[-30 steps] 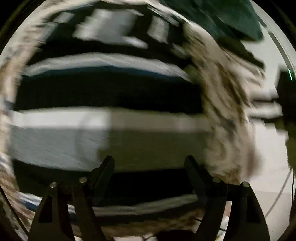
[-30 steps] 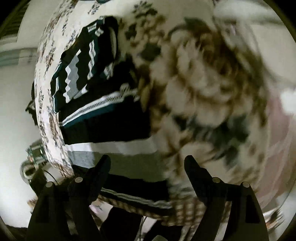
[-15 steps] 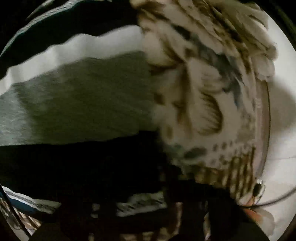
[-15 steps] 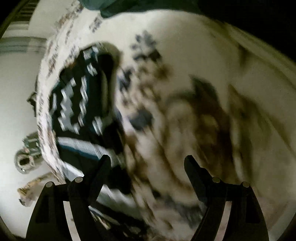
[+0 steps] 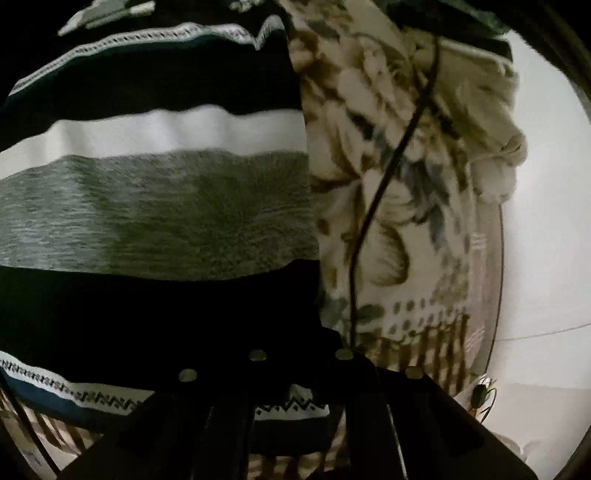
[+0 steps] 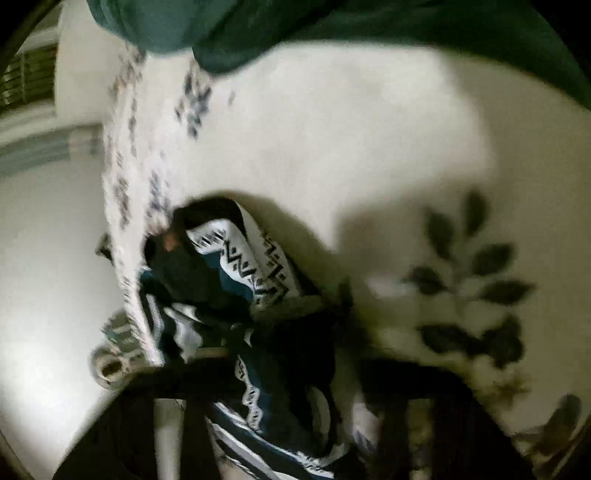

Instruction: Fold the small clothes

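A small striped sweater point(image 5: 155, 206), dark navy with white and grey bands and a zigzag pattern, lies on a floral cloth point(image 5: 388, 177). In the left wrist view it fills the left and middle of the frame. My left gripper point(image 5: 299, 350) sits low over its dark hem, fingers close together and pressed into the fabric, shut on the hem. In the right wrist view the sweater point(image 6: 236, 295) is bunched and partly lifted. My right gripper point(image 6: 291, 387) is dark and blurred around that fabric; its jaws cannot be read clearly.
A dark teal garment point(image 6: 258, 29) lies at the far edge of the floral cloth point(image 6: 332, 140). A thin black cable point(image 5: 399, 147) runs across the cloth. A small metal object point(image 6: 110, 365) sits on the pale floor at left.
Both grippers have dropped close to the sweater. The left fingers, wide apart a second ago, have closed on the hem. The right view has swung, and the sweater is now bunched up.
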Demonstrator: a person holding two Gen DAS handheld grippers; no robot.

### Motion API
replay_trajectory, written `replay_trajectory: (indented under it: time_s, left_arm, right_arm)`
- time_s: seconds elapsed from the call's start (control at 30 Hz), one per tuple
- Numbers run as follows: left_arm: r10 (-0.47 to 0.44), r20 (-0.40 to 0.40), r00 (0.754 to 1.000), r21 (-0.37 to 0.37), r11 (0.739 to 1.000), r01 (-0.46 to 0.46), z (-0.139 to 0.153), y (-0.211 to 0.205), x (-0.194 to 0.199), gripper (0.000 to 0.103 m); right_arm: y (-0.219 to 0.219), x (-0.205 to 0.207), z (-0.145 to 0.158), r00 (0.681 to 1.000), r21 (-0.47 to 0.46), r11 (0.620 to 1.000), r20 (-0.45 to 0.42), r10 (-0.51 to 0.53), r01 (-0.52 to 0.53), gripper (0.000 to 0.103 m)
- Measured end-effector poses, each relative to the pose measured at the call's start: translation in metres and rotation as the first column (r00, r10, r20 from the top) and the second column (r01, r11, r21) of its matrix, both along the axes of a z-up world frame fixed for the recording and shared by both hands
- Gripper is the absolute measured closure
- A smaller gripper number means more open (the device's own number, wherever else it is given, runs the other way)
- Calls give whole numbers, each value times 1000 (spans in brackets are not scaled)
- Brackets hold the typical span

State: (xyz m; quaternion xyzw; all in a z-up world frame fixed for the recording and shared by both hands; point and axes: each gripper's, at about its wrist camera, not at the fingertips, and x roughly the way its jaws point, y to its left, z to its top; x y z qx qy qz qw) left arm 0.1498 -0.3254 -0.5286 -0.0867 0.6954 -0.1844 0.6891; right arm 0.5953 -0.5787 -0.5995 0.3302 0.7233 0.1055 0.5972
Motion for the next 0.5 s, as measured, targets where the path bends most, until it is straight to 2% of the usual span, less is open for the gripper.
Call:
replay_trajectory:
  time_s: [0.13,0.2,0.27,0.5]
  left_arm:
    - [50,47,998,-47,998,-48,22,25,4,99]
    - [82,75,994,-62,995,-77,30,30,3,99]
    - [133,99,986,-86,988,-125,46,53,4,99]
    - [305,154,940,-113,950,-290,81,142,-2,99]
  right_arm:
    - [20,6,18,998,-88,995,45,47,-43,96]
    - [31,9,38,995,-127,990,75,70,-60,97]
    - [42,13,59,991,-171,982,96,94,-76,97]
    - [115,25,137,967,-297,943,154,203,-150,97]
